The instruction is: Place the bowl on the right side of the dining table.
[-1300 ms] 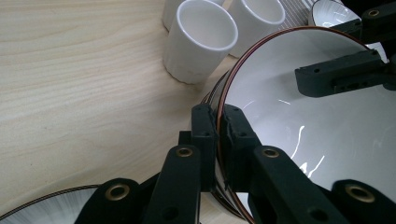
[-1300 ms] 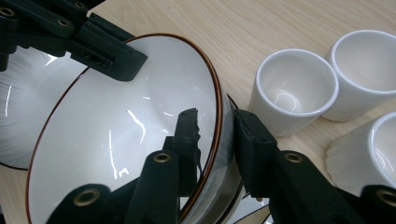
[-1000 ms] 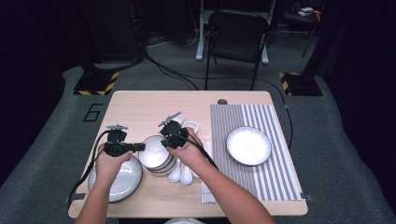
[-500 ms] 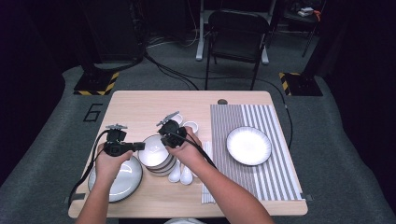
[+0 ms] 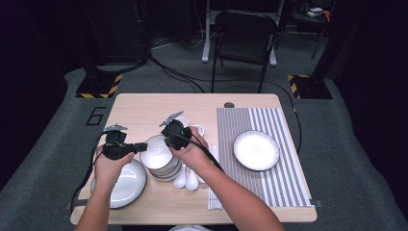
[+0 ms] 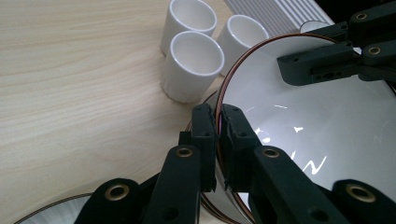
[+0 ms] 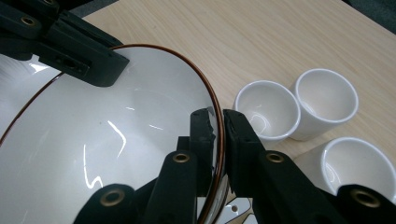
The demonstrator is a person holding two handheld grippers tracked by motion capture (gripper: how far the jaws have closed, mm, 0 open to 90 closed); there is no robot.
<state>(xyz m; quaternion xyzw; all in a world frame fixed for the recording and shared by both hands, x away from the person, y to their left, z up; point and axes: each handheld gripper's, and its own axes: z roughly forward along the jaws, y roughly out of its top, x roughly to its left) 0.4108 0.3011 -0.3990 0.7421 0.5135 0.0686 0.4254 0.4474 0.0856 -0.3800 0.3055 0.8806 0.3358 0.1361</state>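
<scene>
At the near edge of a pale wooden table [image 5: 144, 103], a white plate [image 5: 126, 185] lies under the left hand. Just beyond, the left gripper [image 5: 143, 146] and right gripper [image 5: 167, 140] each pinch opposite rims of the top bowl [image 5: 155, 152] on a stack. Spoons [image 5: 186, 179], three cups [image 6: 194, 65], a striped mat [image 5: 284, 183] with another plate [image 5: 256, 149]; then grey carpet [image 5: 356, 159], a chair [image 5: 244, 33] and dark room.

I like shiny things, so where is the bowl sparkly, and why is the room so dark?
Left gripper view: white glare streaks cross the top bowl, sharp near the fingers. Right gripper view: similar squiggly glints inside the bowl, cups crisp. High view: light falls on the table; the floor and chair behind sink into shadow.
</scene>
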